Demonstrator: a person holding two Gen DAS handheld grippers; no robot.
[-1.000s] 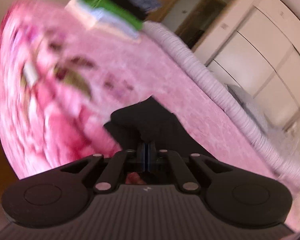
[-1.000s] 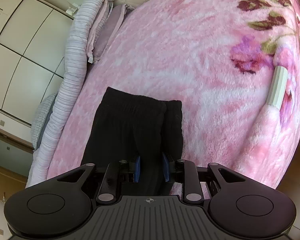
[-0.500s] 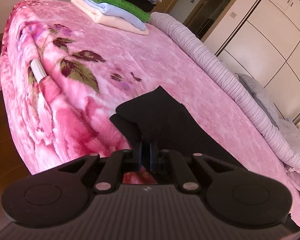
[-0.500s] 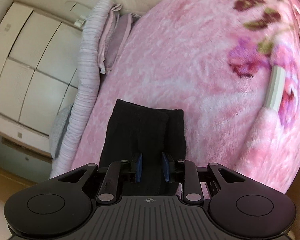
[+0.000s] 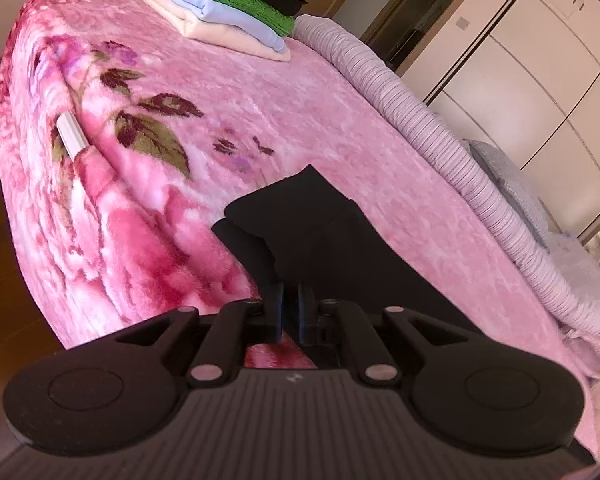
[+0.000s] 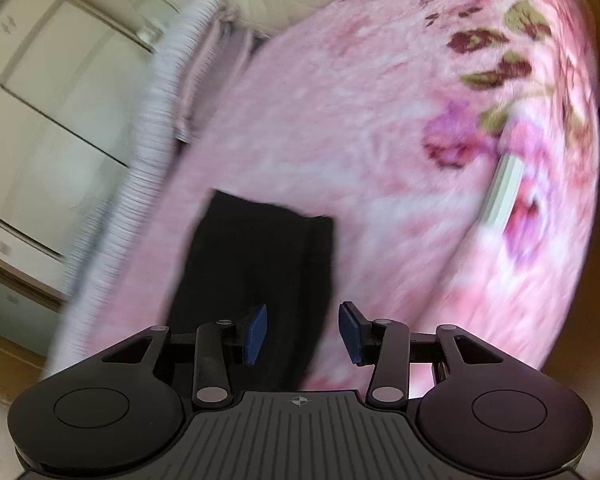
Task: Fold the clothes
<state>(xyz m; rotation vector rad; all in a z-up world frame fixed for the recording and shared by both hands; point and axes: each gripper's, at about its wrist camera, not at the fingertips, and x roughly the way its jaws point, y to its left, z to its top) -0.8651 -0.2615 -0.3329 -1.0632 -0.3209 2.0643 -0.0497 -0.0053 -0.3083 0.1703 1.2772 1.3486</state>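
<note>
A black garment [image 5: 320, 232] lies folded lengthwise on the pink flowered blanket [image 5: 300, 100], near the bed's front edge. My left gripper [image 5: 291, 312] is shut on the garment's near end, and the cloth runs away from its pads. In the right wrist view the same black garment [image 6: 260, 260] stretches ahead as a long strip. My right gripper [image 6: 302, 332] hangs over its near end. Its jaws are opening, the blue pads [image 6: 256, 334] stand wide apart and do not press on the cloth below them. This view is blurred.
A stack of folded clothes [image 5: 228, 12] sits at the far corner of the bed. A lilac ribbed quilt roll [image 5: 440, 120] runs along the bed's far side, with white wardrobe doors [image 5: 540, 60] behind it. Wooden floor [image 5: 4, 280] lies beyond the blanket's edge.
My right gripper's pads, close together on the garment before, have sprung wide apart and let it go. The left gripper stays shut on the cloth, and its view has steadied.
</note>
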